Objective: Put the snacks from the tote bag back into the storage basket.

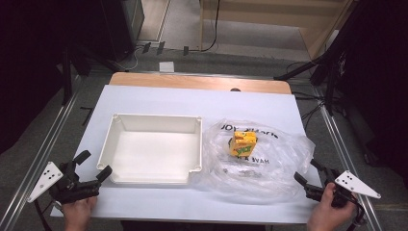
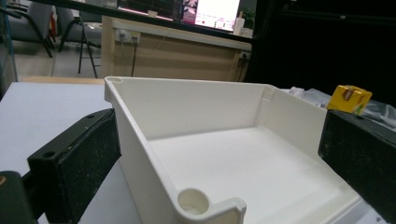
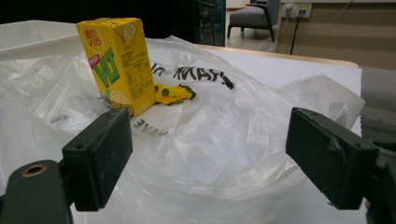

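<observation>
Two grippers rest spread and empty: left gripper (image 1: 93, 167) near the white tray (image 1: 113, 139), right gripper (image 1: 309, 176) near the plastic bag (image 1: 284, 159) holding a yellow carton (image 1: 242, 143).

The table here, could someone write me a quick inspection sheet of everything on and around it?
Surface: white sheet over a wooden table.
Job's things: white tray, empty; yellow drink carton upright on a clear plastic bag right of the tray.
Clutter: nothing seen.
Grippers: left claw open at the tray's near left corner; right claw open at the bag's near right edge. Neither holds anything.
Cables: black leads on the floor beyond the table.
Surroundings: wooden furniture, dark stands.
</observation>
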Demonstrator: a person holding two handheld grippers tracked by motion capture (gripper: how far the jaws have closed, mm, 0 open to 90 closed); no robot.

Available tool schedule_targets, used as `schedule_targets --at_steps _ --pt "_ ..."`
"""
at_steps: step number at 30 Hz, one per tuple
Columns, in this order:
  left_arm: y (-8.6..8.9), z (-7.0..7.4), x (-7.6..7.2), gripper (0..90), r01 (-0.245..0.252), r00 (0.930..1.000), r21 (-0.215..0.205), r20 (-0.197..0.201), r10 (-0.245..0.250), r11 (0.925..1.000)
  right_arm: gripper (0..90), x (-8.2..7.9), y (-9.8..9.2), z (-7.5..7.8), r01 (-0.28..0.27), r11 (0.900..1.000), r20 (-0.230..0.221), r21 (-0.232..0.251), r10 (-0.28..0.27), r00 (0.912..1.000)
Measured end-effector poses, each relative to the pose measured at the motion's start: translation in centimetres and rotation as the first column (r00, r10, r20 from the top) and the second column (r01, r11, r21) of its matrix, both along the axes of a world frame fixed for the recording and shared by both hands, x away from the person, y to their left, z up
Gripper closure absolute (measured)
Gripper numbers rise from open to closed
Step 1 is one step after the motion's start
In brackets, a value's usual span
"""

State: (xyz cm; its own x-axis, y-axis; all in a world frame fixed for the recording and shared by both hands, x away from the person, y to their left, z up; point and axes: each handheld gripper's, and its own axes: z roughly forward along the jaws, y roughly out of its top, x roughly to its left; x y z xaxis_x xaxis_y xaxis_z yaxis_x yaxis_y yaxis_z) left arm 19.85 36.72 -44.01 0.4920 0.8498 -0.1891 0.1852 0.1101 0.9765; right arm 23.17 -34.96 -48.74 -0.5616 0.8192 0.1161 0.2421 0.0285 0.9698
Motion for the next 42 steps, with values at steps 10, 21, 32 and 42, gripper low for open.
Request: schedule_targets --at_steps 10,21,32,42 --pt "-0.1 0.0 -0.1 0.0 0.001 1.0000 0.011 0.009 -0.001 0.9999 21.2 0.4 0.4 0.9 -0.116 0.992 -0.045 -0.041 0.114 0.9924" --pt "-0.3 0.0 0.0 0.0 0.016 0.9999 0.017 0.001 -0.016 0.9997 21.9 0.6 1.8 2.7 -0.133 0.982 -0.073 -0.132 0.124 0.9896" --pt "-0.7 0.0 0.1 0.0 0.013 0.9999 0.049 -0.006 -0.013 0.9987 22.8 2.3 2.8 4.3 -0.196 0.948 -0.131 -0.252 0.167 0.9772" --pt "-0.7 0.0 0.1 0.0 0.023 0.9997 0.047 -0.005 -0.022 0.9986 21.2 4.2 4.7 5.1 -0.278 0.904 -0.183 -0.326 0.228 0.9563"
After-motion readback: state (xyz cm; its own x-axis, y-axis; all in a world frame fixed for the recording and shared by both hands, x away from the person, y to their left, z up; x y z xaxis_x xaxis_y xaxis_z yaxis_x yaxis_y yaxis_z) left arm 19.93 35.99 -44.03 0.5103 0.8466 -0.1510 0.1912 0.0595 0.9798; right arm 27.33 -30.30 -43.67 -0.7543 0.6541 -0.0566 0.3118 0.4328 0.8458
